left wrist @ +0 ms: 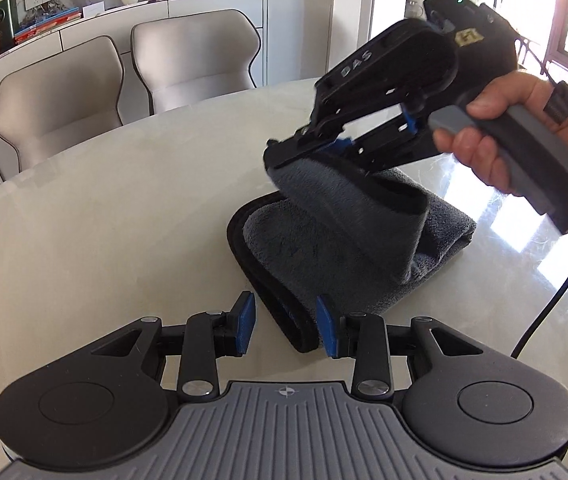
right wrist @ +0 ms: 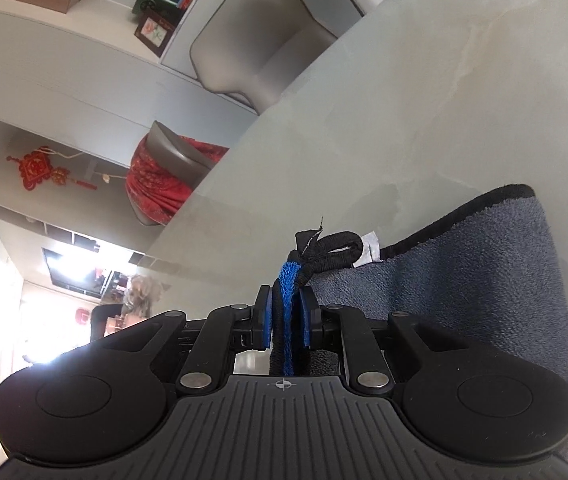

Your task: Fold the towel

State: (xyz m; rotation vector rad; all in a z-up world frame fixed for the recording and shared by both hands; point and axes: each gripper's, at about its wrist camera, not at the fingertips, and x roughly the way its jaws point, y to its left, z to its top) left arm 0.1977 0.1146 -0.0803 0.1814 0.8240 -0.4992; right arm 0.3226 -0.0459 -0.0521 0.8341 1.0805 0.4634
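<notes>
A grey towel (left wrist: 324,248) with a black hem lies partly folded on the pale marble table (left wrist: 104,248). My right gripper (left wrist: 284,156) is shut on a corner of the towel and holds it lifted above the folded part, tilted over it. In the right wrist view the black hem and a blue strip are pinched between the pads of the right gripper (right wrist: 287,312), with the towel (right wrist: 464,280) stretching to the right. My left gripper (left wrist: 284,328) is open, low at the near edge of the towel, with the hem lying between its fingers.
Two beige chairs (left wrist: 132,76) stand at the far side of the table. A white sideboard (left wrist: 124,12) with books and ornaments is behind them. A black cable (left wrist: 564,288) trails over the table on the right. A window is at the far right.
</notes>
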